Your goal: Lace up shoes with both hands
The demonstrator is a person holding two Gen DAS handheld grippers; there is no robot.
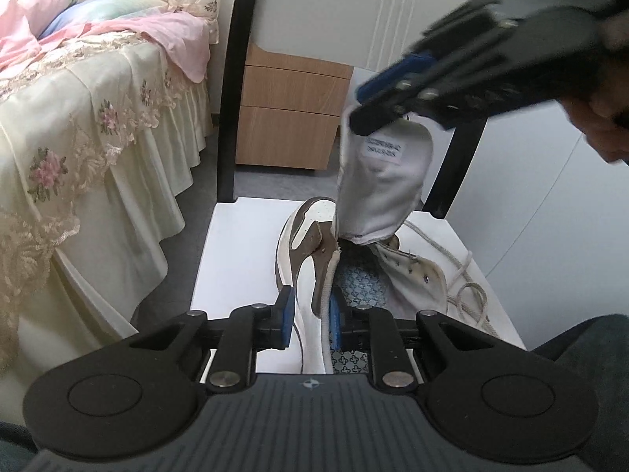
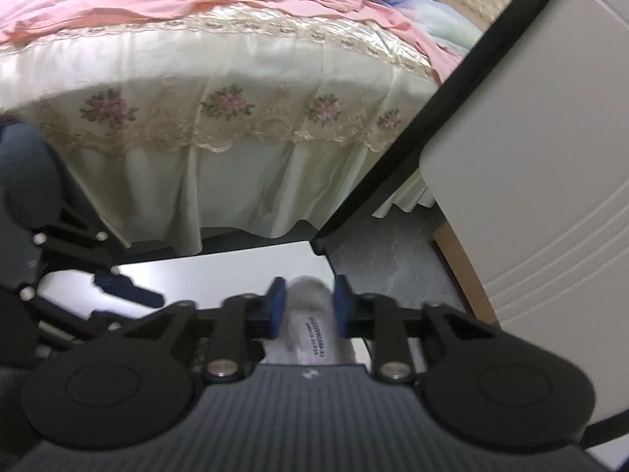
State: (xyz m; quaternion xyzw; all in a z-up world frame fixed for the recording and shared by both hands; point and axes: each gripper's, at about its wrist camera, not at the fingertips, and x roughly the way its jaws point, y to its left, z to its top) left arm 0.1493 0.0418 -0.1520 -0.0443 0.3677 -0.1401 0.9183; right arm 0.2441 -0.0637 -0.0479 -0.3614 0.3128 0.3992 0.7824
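My left tongs [image 1: 310, 310] pinch the shoe [image 1: 310, 244] collar; my right tongs [image 1: 359, 112] hold its tongue [image 1: 383, 181] pulled up.

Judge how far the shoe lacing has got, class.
Done: nothing threaded; the shoe's eyelets look empty. In hand: left gripper clamps the side wall, right gripper lifts the tongue. Left: the lace, loose on the chair seat.

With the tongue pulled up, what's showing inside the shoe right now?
Inside the shoe the blue patterned insole is exposed below the raised tongue, which the right gripper holds up. The toe end is hidden behind the tongue's base; the heel end behind the left gripper.
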